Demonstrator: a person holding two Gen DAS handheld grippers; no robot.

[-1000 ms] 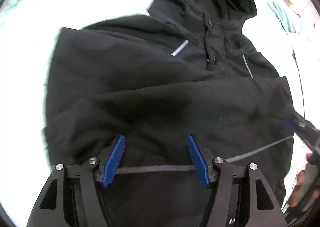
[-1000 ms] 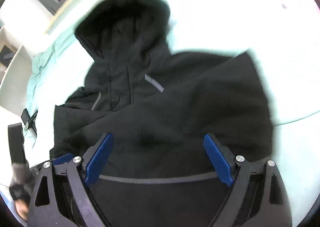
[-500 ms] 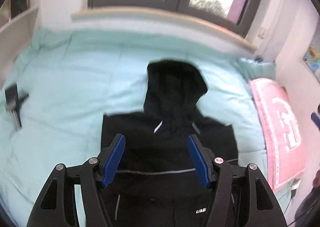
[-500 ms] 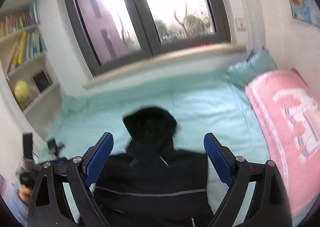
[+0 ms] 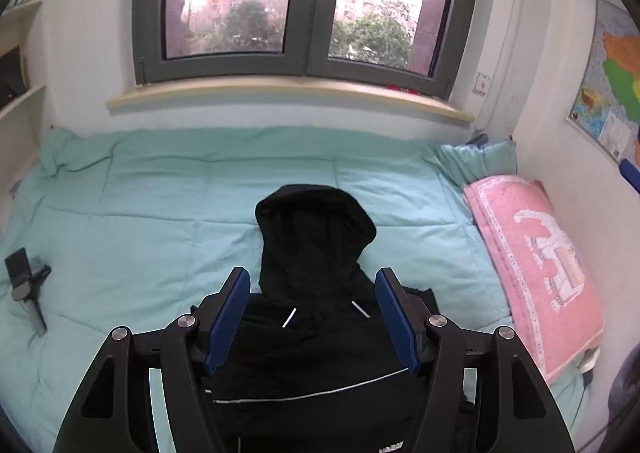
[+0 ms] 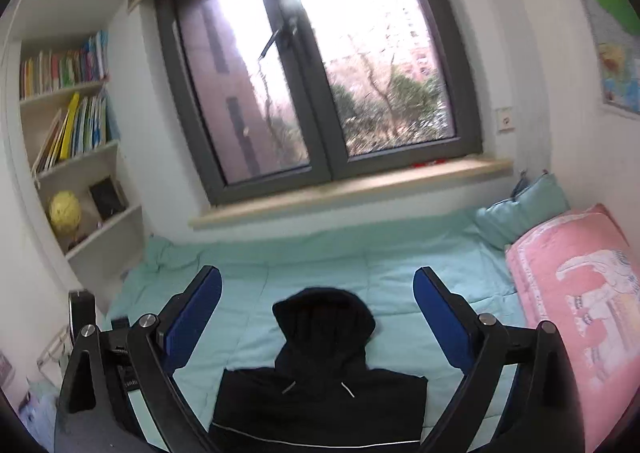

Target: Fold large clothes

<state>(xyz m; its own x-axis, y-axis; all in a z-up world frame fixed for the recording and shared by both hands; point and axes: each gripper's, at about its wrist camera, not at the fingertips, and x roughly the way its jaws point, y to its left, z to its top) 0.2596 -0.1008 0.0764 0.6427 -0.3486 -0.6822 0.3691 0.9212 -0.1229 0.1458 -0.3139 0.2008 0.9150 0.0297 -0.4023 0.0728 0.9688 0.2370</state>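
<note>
A black hooded jacket [image 5: 316, 349] lies flat on the mint-green bed [image 5: 160, 213], sleeves folded in, hood pointing toward the window. It also shows in the right wrist view [image 6: 320, 397]. My left gripper [image 5: 313, 319] is open and empty, held well above and back from the jacket's near end. My right gripper [image 6: 318, 323] is open wide and empty, also raised and back from the jacket. Neither touches the cloth.
A pink pillow [image 5: 536, 273] lies along the bed's right edge by the wall, with a mint pillow [image 5: 476, 163] behind it. A black handheld device [image 5: 26, 285] lies at the bed's left. Bookshelves [image 6: 76, 157] stand left; the window sill [image 5: 288, 93] is behind.
Both grippers have pulled up and back from right over the jacket, so the whole bed and window now show. The jacket lies still.
</note>
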